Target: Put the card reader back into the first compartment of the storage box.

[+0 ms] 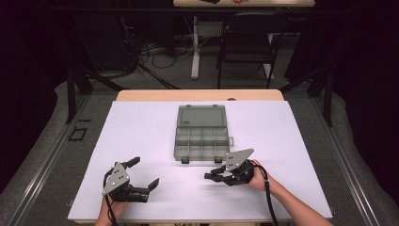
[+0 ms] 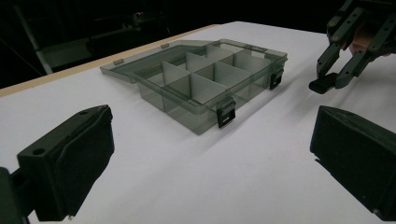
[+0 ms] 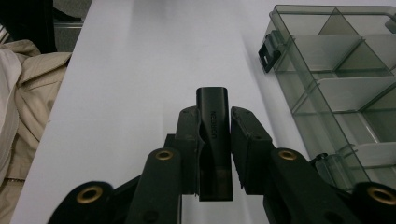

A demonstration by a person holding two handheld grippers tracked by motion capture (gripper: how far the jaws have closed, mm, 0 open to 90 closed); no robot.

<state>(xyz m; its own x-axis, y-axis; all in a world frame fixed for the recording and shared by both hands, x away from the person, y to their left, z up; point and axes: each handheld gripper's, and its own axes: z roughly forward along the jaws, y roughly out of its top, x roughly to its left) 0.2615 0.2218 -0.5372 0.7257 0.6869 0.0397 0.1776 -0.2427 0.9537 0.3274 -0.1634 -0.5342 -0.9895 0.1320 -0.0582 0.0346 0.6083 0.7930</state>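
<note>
Small black flat piece (image 3: 214, 140), maybe a flash drive: clamped in right hand-held gripper (image 1: 211, 176), low over the tabletop (image 1: 141, 127), at 5 o'clock of the open organizer box (image 1: 202, 133). Pickup looks done; placing into a compartment is left. All compartments appear empty. Left hand-held gripper (image 1: 147, 173) at 7 o'clock of box, jaws wide, holding nothing.

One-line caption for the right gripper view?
Right gripper clamps a small black stick above the white table, beside an open compartment box.
</note>
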